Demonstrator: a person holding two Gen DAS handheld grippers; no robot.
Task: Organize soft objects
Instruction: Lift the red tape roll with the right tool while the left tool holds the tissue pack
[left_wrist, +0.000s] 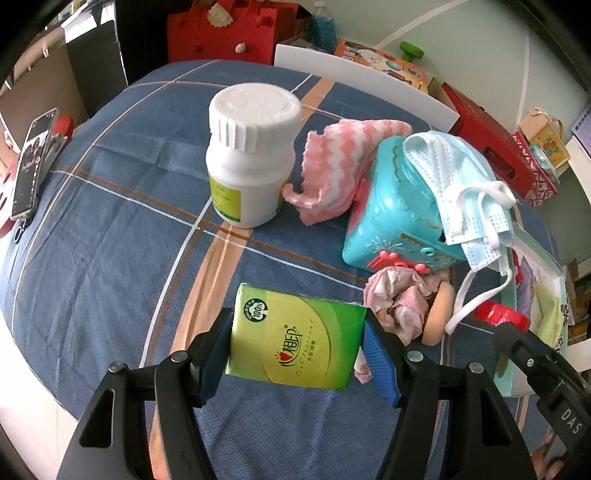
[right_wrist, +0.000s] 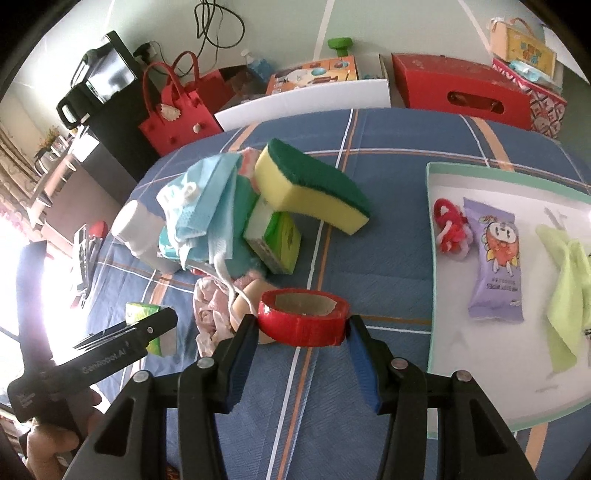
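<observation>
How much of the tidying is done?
About a third. Done: the rope toy, snack packet and green cloth lie in the tray. In hand: the left gripper holds a tissue pack; the right gripper holds red tape. Left: mask, pink cloth, sponge.

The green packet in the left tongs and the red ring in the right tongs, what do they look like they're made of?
The green packet looks like glossy plastic film over a soft tissue pack: it shines and carries print. The red ring looks like a roll of glossy red tape on a brown, probably cardboard, core, visible inside the ring.
</observation>
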